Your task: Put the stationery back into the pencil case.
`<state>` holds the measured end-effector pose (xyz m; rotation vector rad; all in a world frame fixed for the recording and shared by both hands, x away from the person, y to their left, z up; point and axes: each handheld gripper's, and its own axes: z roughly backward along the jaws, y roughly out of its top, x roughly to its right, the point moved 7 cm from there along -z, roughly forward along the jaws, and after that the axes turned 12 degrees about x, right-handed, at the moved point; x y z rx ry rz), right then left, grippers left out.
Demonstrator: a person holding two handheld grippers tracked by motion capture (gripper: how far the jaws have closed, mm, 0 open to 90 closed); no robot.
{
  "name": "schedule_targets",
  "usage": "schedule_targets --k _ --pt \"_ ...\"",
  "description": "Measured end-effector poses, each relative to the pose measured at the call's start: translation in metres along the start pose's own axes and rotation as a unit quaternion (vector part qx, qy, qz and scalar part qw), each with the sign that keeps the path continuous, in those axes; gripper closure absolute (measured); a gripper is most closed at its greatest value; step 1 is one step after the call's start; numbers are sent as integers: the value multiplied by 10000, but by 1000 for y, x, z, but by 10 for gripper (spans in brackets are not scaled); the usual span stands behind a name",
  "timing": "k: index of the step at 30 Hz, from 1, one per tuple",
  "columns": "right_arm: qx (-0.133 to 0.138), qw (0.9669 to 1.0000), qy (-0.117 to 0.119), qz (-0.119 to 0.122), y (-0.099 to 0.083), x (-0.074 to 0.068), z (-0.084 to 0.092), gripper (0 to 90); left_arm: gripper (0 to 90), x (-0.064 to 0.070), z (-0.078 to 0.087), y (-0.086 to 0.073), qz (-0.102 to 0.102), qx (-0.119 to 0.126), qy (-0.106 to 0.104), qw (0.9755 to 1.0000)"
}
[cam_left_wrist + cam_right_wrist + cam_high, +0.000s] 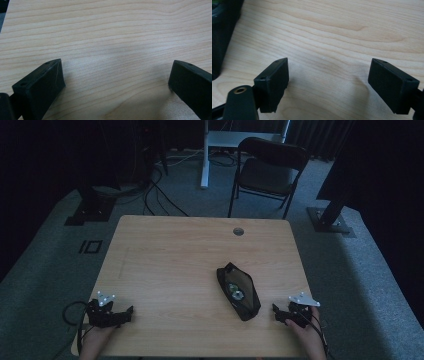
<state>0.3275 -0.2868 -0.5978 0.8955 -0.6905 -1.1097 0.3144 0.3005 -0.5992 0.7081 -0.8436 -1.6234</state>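
Both tongs rest on the wood surface [175,250], with nothing in them.
The left tongs [131,312] and right tongs [274,311] stand wide apart. The pouch [238,290] lies unzipped just beside the right tongs.

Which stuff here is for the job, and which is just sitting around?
For the job:
- pouch, black, open, lying on the table
- left gripper, open, nothing in it
- right gripper, open, beside the pouch, not touching it

Just sitting around:
- chair behind the table
- cables on the floor
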Motion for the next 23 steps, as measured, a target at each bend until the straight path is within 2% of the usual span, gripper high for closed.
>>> schedule_targets --k 4,9,12,23 --pt "-127 9999 102 13 -5 -1 4 131 3 0 0 0 -1 0 0 10000" --pt "-183 9995 254 -108 -8 -2 8 129 3 0 0 0 0 1 0 10000" --pt "-196 9992 327 -78 -8 -2 7 119 3 0 0 0 -1 0 0 10000" --pt "-194 9992 343 -69 -8 -1 7 119 3 0 0 0 -1 0 0 10000"
